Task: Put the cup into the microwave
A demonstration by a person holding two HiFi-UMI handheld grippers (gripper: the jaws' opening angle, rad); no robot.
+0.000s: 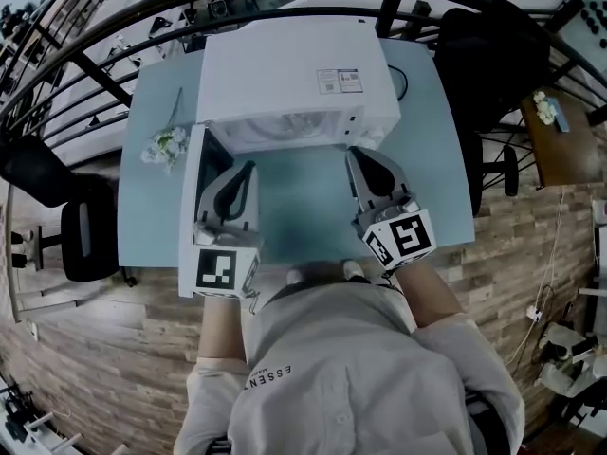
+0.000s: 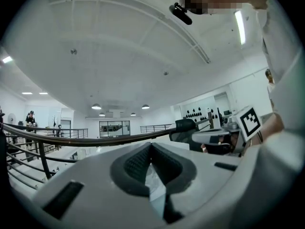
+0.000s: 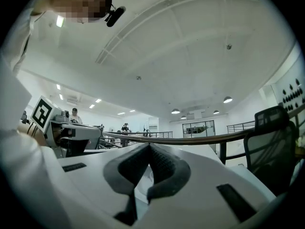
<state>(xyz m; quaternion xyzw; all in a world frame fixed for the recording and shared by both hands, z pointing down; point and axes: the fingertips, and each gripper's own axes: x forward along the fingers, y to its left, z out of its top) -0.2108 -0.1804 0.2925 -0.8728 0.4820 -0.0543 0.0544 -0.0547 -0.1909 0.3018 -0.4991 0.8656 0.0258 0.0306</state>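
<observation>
A white microwave (image 1: 285, 74) stands at the back of a pale blue table (image 1: 446, 159), its door (image 1: 193, 207) swung open to the left. The cavity's opening (image 1: 285, 133) shows only as a bright strip, and I see no cup in any view. My left gripper (image 1: 248, 167) hovers just in front of the opening beside the door, its jaws closed together with nothing between them (image 2: 151, 144). My right gripper (image 1: 353, 152) hangs before the opening's right side, also shut and empty (image 3: 148, 145). Both point level towards the microwave.
A small bunch of white flowers (image 1: 168, 145) lies on the table left of the microwave. A dark curved railing (image 1: 114, 27) runs behind the table. One black chair (image 1: 85, 235) stands at the left, another (image 1: 493, 55) at the back right.
</observation>
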